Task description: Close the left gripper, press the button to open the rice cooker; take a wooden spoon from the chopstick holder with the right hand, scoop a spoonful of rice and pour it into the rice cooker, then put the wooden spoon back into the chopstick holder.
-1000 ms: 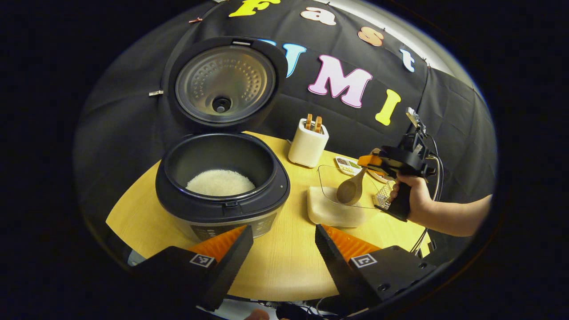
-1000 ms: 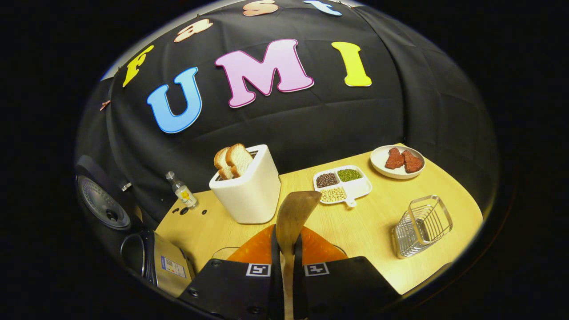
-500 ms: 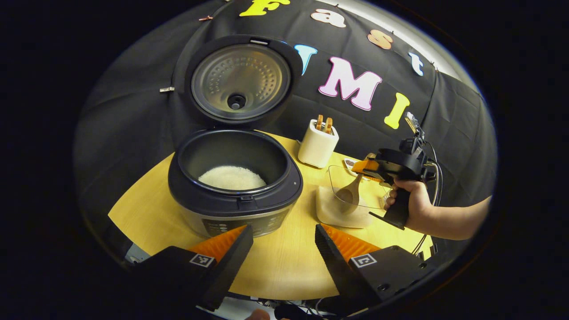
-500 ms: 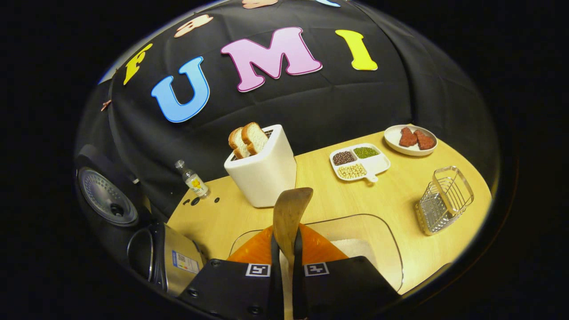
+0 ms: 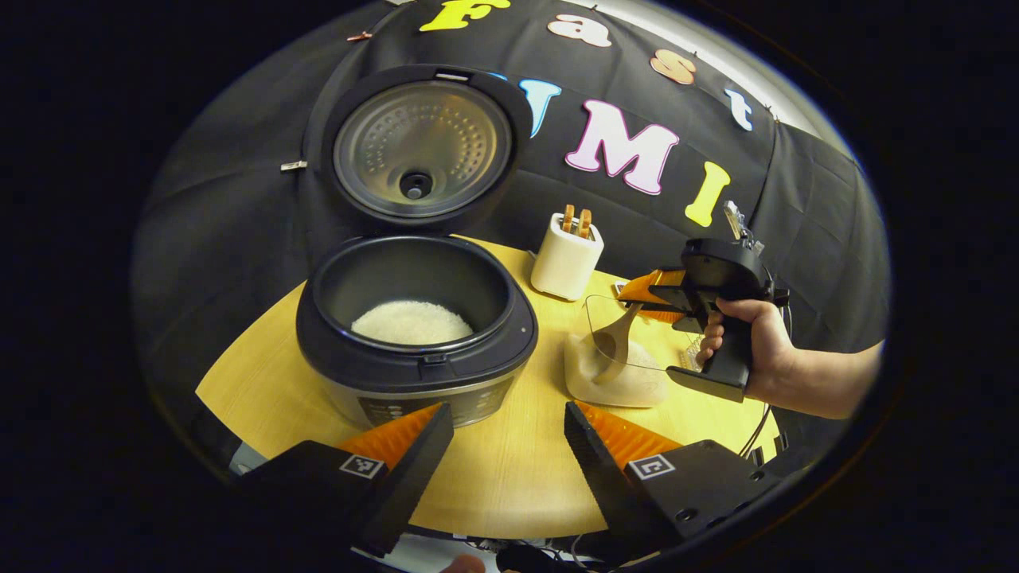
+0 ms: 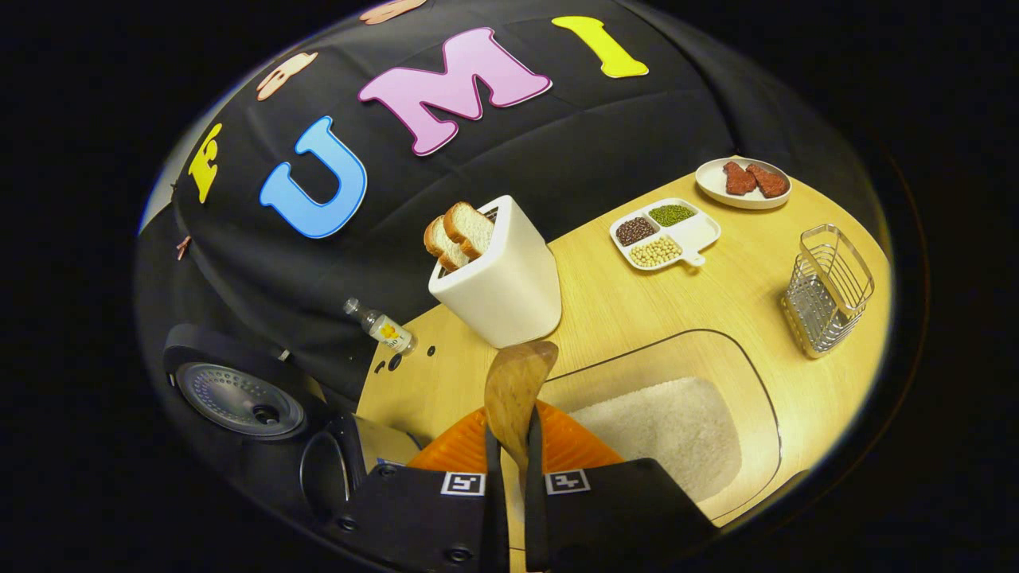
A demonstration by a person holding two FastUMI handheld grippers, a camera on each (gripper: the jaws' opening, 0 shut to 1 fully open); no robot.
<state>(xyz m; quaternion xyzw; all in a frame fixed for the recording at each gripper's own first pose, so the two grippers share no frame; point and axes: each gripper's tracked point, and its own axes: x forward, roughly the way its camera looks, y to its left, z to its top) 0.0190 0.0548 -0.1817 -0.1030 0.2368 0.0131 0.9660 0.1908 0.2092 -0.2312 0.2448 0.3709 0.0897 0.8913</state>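
Spoon (image 6: 517,390) sits clamped between my right fingers (image 6: 509,477), bowl forward and tipped down over the rice tub (image 6: 748,446) on the desk (image 6: 637,310), angled to dig in, I judge. My left fingers (image 5: 509,454) stand wide and idle before the cooker (image 5: 414,350), its lid (image 5: 422,147) up so the pot can take the scoop.
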